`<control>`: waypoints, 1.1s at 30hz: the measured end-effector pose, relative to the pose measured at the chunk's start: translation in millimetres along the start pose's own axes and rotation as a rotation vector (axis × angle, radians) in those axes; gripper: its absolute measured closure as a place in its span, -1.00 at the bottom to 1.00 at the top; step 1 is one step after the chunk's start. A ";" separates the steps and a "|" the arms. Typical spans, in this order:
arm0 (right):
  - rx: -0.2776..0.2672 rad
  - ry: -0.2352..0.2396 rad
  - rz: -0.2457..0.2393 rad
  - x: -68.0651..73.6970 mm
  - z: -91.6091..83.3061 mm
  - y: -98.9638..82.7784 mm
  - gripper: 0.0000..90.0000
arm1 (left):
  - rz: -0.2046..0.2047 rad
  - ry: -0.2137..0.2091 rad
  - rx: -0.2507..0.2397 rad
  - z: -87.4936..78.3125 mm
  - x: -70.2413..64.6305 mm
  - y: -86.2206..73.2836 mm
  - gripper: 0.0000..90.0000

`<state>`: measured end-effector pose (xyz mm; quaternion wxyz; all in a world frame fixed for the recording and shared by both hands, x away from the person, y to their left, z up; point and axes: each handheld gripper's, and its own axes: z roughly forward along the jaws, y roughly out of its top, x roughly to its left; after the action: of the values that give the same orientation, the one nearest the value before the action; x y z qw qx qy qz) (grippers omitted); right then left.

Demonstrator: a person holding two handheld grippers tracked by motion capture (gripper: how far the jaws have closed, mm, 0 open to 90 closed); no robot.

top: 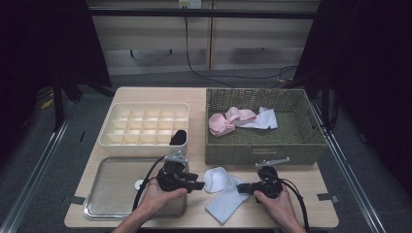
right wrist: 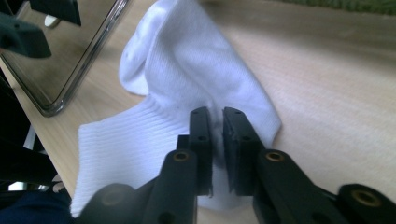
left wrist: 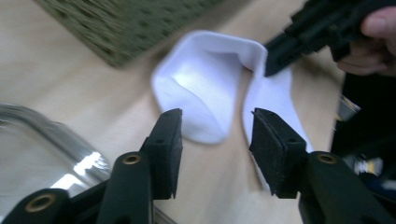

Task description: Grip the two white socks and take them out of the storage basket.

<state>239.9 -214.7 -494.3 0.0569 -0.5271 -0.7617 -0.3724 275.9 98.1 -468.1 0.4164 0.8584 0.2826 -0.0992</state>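
We are working a white sock (top: 222,190) that is lying folded on the wooden tabletop (top: 311,194), near its front edge, between our two hands and just in front of the woven basket (top: 262,151). Our right tool (top: 244,188) is pinching the sock: in the right gripper view its jaws are standing almost together with a ridge of the white fabric (right wrist: 187,93) squeezed between the pads. Our left tool (top: 199,185) is pointing at the sock's rounded end from the other side; in the left gripper view its jaws are standing apart, with that end of the sock (left wrist: 205,88) lying just beyond them and nothing pressed between the pads. The left hand (top: 158,196) is resting over the metal tray (top: 109,194) at the front left corner. Behind the tray a cream divided organizer (top: 145,124) is holding a dark item (top: 179,137) in its near right compartment. In the basket pink and white garments (top: 240,119) are lying in a loose heap.
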 end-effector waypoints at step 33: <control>-0.031 -0.028 -0.016 -1.5 -3.2 0.2 0.70 | 0.037 -0.110 0.172 32.7 -23.3 -22.3 0.52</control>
<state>239.7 -217.7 -492.6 0.0352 -0.5271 -0.7607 -0.3772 246.3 74.5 -494.0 0.3579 0.8892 0.2339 -0.1626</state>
